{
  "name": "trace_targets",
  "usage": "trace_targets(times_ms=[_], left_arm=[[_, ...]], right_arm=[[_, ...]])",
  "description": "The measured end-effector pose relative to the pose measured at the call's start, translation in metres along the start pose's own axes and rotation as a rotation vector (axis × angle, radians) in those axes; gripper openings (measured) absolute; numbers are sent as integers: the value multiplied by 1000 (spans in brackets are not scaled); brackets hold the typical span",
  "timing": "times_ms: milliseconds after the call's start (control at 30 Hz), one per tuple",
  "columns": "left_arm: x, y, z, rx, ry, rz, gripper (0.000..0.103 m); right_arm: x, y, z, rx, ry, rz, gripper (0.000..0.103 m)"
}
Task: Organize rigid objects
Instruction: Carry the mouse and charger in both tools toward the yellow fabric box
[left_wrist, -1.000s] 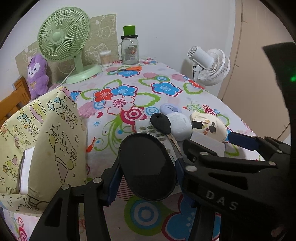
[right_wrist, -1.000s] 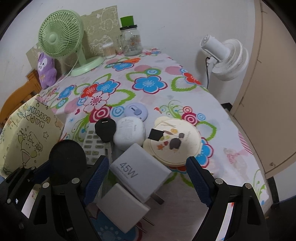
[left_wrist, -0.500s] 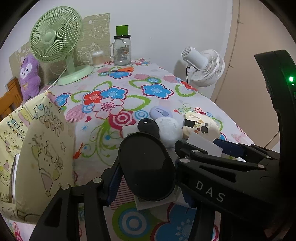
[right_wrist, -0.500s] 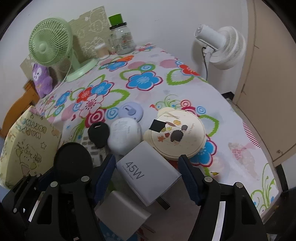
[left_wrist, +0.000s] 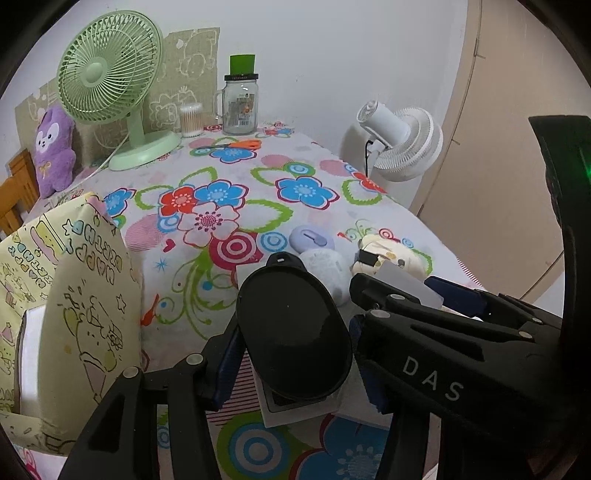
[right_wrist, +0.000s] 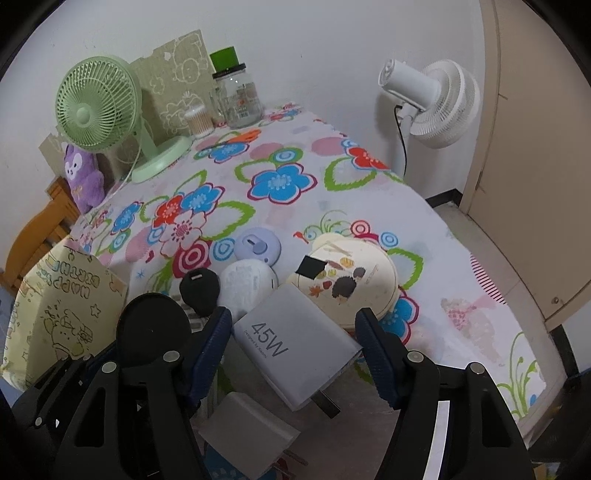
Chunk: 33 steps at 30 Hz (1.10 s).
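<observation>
My left gripper (left_wrist: 295, 354) is shut on a black oval disc (left_wrist: 293, 332), held above the flowered tablecloth (left_wrist: 221, 177). Close beside it on the right, my right gripper (right_wrist: 293, 321) is shut on a grey-white 45W charger (right_wrist: 295, 354), with a blue pad against each side. A smaller white charger (right_wrist: 251, 439) lies below it. Just beyond lie a black key fob (right_wrist: 199, 288), a white round case (right_wrist: 249, 282), a lilac round gadget (right_wrist: 258, 245) and a cream round tin (right_wrist: 354, 277). A remote (right_wrist: 192, 317) is mostly hidden under the fob.
A yellow gift bag (left_wrist: 66, 295) stands open at the left. At the far end stand a green fan (left_wrist: 110, 74), a glass jar (left_wrist: 240, 107), a cotton-swab tub (left_wrist: 191, 120) and orange scissors (left_wrist: 240, 144). A white floor fan (right_wrist: 432, 103) stands off the right edge.
The right jaws, wide open around the 45W charger a second ago, have closed onto it. The left gripper still holds the black disc and has barely moved.
</observation>
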<state>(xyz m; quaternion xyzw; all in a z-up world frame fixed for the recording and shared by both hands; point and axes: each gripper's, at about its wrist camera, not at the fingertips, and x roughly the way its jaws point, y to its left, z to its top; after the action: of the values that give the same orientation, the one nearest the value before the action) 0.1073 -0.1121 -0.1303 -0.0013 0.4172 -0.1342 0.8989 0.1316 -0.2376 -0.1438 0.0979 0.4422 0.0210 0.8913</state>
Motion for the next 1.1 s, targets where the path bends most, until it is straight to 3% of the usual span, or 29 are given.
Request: trace_targets(times_ms=[1100], left_arm=[[-70, 4, 31, 3, -98, -18, 57]], right_arm=[[-72, 32, 28, -61, -136, -5, 72]])
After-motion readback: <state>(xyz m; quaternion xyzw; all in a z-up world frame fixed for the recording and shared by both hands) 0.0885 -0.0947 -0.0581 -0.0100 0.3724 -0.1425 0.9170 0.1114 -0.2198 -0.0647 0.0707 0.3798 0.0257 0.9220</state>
